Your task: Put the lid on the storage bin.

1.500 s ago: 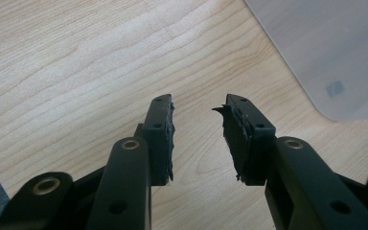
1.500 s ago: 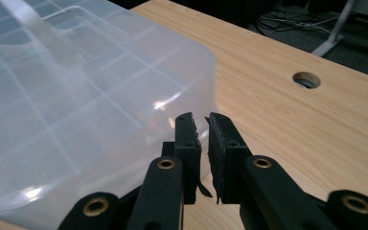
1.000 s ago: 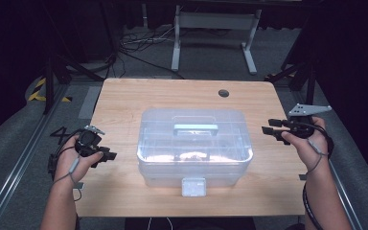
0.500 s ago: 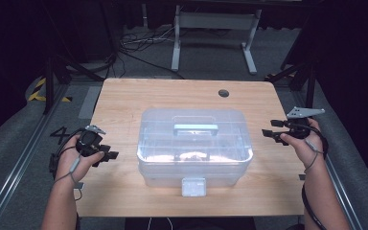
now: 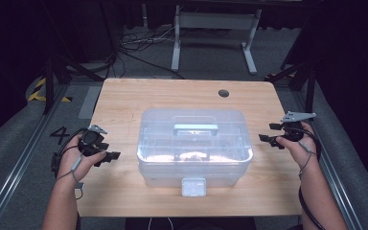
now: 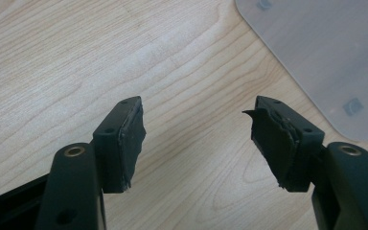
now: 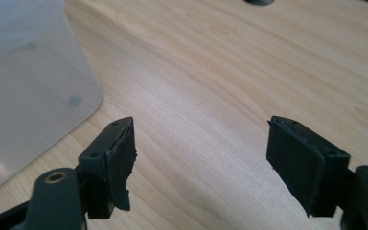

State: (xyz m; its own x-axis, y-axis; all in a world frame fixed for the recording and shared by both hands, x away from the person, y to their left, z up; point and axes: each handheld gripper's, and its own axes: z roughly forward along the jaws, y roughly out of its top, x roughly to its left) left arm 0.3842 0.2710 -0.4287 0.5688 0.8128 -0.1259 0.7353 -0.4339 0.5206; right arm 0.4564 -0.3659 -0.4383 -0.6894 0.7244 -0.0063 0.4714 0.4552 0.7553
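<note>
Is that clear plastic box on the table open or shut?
Shut. The lid lies flat on the clear box, its handle lying down, and the front latch sits against the wall.

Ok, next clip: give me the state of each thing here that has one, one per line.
clear plastic box: lid on, front latch down, handle lying flat on the lid, standing upright mid-table.
left gripper: open, jaws have just been opening, nothing between them, beside the box and apart from it.
right gripper: open, jaws have just been opening, nothing between them, beside the box and apart from it.
</note>
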